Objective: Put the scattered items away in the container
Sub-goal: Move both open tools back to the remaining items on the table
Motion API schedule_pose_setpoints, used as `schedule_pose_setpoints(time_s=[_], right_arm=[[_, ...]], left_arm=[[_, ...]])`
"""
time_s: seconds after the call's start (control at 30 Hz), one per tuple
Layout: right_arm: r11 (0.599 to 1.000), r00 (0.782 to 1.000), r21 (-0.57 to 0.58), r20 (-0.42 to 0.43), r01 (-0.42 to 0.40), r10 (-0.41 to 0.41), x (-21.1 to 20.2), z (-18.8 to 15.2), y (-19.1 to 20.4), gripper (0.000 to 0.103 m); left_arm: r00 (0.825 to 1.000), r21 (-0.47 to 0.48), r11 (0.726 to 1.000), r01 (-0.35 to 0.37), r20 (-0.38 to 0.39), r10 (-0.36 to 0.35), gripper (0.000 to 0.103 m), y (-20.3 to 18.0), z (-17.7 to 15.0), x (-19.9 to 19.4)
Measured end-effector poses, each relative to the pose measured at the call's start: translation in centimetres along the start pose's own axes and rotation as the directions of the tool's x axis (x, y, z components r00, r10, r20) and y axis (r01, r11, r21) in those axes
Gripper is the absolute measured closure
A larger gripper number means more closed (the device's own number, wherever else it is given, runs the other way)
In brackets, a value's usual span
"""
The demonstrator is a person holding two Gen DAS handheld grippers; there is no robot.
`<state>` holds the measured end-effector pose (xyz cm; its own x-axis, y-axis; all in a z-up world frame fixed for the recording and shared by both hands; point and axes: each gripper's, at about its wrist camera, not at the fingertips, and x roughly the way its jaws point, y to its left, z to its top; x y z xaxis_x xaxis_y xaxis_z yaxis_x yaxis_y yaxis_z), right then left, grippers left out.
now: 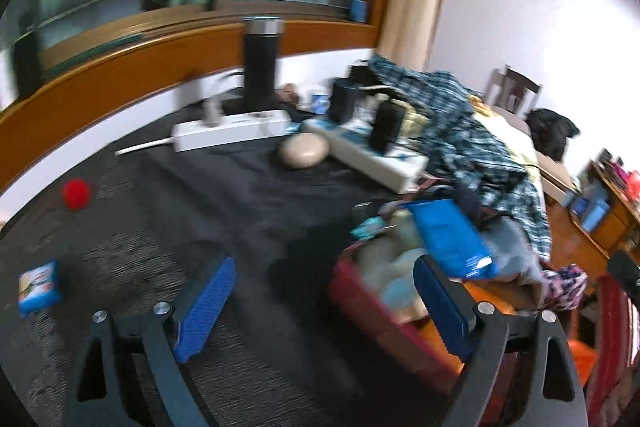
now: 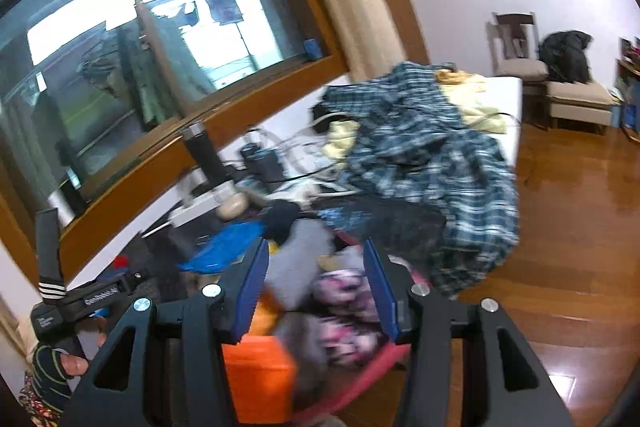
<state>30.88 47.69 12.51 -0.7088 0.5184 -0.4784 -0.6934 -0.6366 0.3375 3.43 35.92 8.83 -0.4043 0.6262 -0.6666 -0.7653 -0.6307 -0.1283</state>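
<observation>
Both the left hand-held gripper [image 1: 322,301] and right hand-held gripper [image 2: 316,281] hang spread wide, gripping nothing.

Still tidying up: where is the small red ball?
In the left wrist view, the red ball lies far left on the dark cloth, beyond the blue snack packet.

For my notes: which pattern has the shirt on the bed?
Blue-and-white plaid shirt, clearest in the right wrist view.

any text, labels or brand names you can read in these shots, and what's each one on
"GenRobot.AI": white print on the left tool, seen in the right wrist view; blurred, so my best reading.
Small white label lower on that tool's body: too blurred to read.
Small blue packet on the dark mat: print unreadable.
Blue pouch in the container: unreadable.
</observation>
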Motion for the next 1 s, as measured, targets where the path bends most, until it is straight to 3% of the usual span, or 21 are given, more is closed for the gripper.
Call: schedule_pose_setpoints(time_s=[0.17, 0.27, 0.53, 0.63, 0.87, 1.0], right_arm=[[0.991, 0.994, -0.073, -0.031, -0.110, 0.108, 0.9, -1.0, 5.6, 0.049], [0.977, 0.984, -0.120, -0.057, -0.177, 0.172, 1.5, -1.7, 9.1, 0.042], [0.911, 0.926, -0.202, -0.203, -0.359, 0.319, 5.9, -4.6, 18.7, 0.041], [0.898, 0.910, -0.211, -0.248, -0.386, 0.333, 8.2, -5.4, 21.6, 0.041], [0.875, 0.900, -0.272, -0.299, -0.400, 0.318, 13.0, -6.9, 28.2, 0.041], [0.865, 0.884, -0.277, -0.346, -0.417, 0.315, 16.5, -7.2, 31.2, 0.041]], left_arm=[[0.996, -0.073, 0.993, -0.090, -0.006, 0.090, 0.011, 5.6, -1.5, -1.5], [0.989, -0.122, 0.982, -0.147, -0.007, 0.148, 0.011, 8.9, -2.5, -2.6], [0.953, -0.263, 0.918, -0.296, -0.019, 0.302, 0.011, 18.6, -5.5, -6.7], [0.936, -0.324, 0.883, -0.339, -0.024, 0.351, 0.011, 21.8, -6.5, -7.9], [0.930, -0.479, 0.812, -0.333, -0.028, 0.365, 0.011, 27.9, -8.2, -9.1], [0.925, -0.498, 0.794, -0.348, -0.047, 0.376, 0.011, 28.8, -8.1, -8.5]])
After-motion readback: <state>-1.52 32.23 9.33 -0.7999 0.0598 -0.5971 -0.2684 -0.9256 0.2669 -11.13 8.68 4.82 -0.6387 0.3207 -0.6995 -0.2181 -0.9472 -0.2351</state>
